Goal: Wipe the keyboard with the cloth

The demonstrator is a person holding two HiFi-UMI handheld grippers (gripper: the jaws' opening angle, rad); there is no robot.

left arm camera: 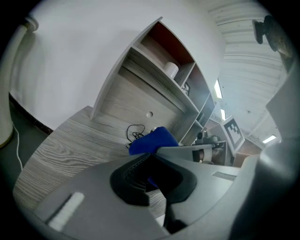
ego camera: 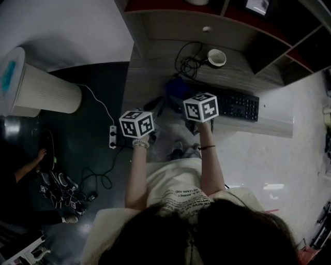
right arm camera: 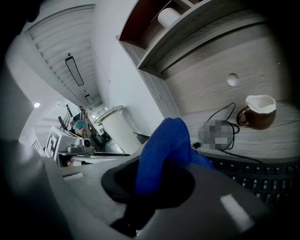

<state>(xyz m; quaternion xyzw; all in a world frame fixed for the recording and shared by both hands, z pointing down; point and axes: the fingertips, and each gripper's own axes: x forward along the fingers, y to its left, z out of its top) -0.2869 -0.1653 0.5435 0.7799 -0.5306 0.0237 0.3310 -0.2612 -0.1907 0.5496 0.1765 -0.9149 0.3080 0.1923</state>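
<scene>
The blue cloth [ego camera: 177, 86] is bunched up over the left end of the black keyboard [ego camera: 235, 104] on the grey wood desk [ego camera: 155, 67]. My right gripper [ego camera: 185, 98] is shut on the cloth [right arm camera: 164, 143], which rises out of its jaws, with keyboard keys [right arm camera: 262, 176] just beyond. My left gripper [ego camera: 160, 104] comes in from the left. Its jaws close on the near edge of the cloth [left arm camera: 154, 140]. The other gripper's marker cube [left arm camera: 233, 132] shows to the right.
A brown-and-white mug [ego camera: 216, 57] and a coil of black cable [ego camera: 189, 64] lie behind the keyboard. Shelves [ego camera: 217, 10] rise at the desk's back. On the floor at left are a white cylinder [ego camera: 39, 88], a power strip [ego camera: 113, 137] and someone's hand [ego camera: 40, 154].
</scene>
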